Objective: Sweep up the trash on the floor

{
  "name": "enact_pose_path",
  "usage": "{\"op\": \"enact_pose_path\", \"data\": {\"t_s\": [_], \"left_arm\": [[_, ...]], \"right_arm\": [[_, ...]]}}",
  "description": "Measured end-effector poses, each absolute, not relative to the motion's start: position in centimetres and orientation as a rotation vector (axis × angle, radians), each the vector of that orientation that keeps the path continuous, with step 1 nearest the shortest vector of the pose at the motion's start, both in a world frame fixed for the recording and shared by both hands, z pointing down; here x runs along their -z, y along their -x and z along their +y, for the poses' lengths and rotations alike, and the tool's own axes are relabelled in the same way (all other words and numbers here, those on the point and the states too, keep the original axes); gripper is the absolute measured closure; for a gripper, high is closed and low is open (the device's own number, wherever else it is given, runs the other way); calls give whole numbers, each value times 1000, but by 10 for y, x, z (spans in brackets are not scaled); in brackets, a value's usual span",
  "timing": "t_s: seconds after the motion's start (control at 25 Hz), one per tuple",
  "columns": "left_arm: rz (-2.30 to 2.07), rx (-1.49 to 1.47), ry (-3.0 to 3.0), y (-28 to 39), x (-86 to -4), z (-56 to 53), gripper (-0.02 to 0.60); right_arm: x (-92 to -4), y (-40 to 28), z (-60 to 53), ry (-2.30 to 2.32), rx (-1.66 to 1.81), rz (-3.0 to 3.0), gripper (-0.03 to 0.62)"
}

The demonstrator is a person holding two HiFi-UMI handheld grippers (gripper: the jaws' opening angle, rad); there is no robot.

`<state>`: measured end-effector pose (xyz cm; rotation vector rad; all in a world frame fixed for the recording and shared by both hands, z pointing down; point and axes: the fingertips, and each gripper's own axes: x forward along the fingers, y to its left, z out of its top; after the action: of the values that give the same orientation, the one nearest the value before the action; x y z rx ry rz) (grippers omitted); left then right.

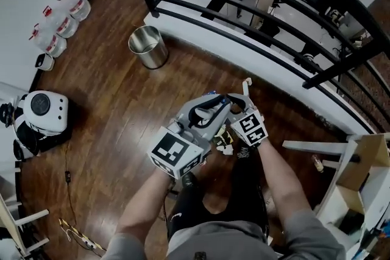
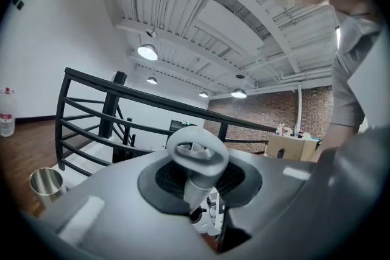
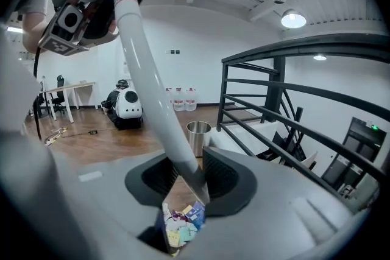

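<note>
My left claw [image 2: 196, 189] grips the white handle [image 3: 146, 70] at its ringed top; my right claw [image 3: 183, 176] is clamped on it lower down. The handle slants steeply down to heaped paper scraps [image 3: 183, 225]. A steel bin [image 1: 148, 45] stands apart by the railing [image 1: 256, 21].

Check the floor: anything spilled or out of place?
Colourful paper scraps lie heaped below the right gripper, at the foot of the pole; floor or pan, I can't tell. Steel bin stands upright.
</note>
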<state>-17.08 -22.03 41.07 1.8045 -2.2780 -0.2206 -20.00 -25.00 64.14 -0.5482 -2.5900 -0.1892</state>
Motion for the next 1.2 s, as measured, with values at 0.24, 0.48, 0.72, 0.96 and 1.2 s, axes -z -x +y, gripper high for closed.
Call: {"op": "enact_pose_path", "data": {"t_s": [0.24, 0.48, 0.72, 0.96, 1.2], "left_arm": [[-2270, 255, -1748, 205, -449, -306, 502], [-2286, 219, -1682, 228, -479, -339, 499], [-2282, 224, -1605, 237, -483, -318, 501], [-2293, 212, -1552, 231, -493, -267, 507], [-2301, 196, -1523, 218, -491, -191, 511]], "right_arm": [[-675, 231, -345, 602, 216, -2531, 478], [-710, 254, -362, 676, 119, -2517, 476], [-712, 255, -341, 772, 53, -2489, 468], [-718, 242, -290, 828, 18, -2454, 464], [-718, 225, -208, 866, -13, -2441, 464]]}}
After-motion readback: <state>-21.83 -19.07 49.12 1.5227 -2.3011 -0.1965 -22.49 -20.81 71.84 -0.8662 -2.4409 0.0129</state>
